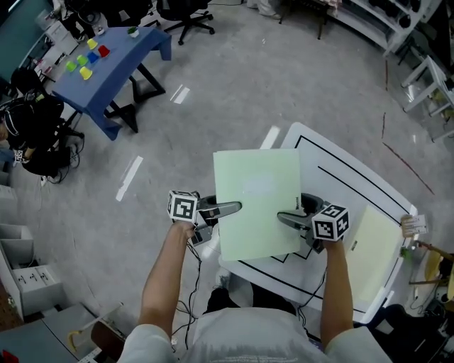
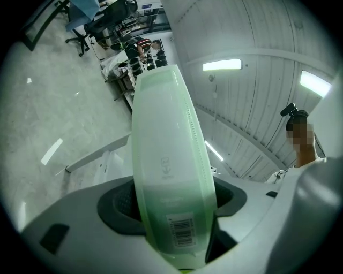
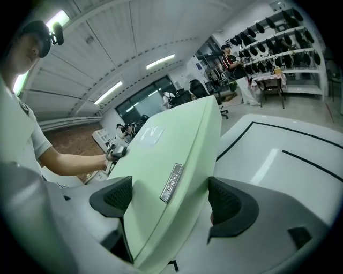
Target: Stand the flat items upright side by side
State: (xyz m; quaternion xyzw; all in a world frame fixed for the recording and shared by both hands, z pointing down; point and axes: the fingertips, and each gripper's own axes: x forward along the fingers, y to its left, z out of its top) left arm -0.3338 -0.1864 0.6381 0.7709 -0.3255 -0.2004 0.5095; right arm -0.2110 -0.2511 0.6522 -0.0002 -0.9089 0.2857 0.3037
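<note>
A pale green flat file case hangs in the air over the near left corner of the white table, broad face up toward me. My left gripper grips its left edge; in the left gripper view the case stands edge-on with both pads against its sides, a barcode near the jaws. My right gripper holds the right edge. There the case lies tilted between the jaws, pressed on the left pad and close to the right one. A second pale flat item lies flat on the table.
Black outline marks run across the white table top. On the grey floor at the back left stands a blue table with coloured blocks, and an office chair behind it. Shelving lines the right side. A drawer unit sits near left.
</note>
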